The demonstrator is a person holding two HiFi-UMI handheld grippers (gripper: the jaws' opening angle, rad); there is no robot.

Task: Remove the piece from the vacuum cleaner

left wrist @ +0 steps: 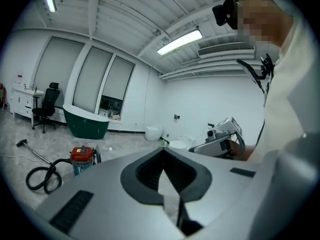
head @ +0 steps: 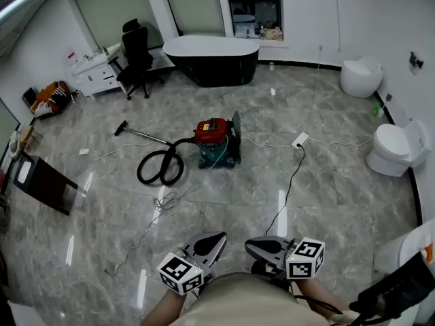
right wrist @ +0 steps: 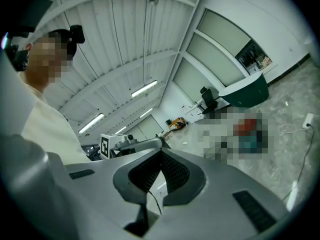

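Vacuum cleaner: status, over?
Shut, empty: left hand-held gripper, right hand-held gripper. Ahead, apart, untouched: red-topped teal canister vacuum cleaner. In between: thin loose cable.

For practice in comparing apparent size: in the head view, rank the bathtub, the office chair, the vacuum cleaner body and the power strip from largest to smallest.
1. bathtub
2. office chair and vacuum cleaner body: too alike to rank, and the chair stands farther from the camera
3. power strip
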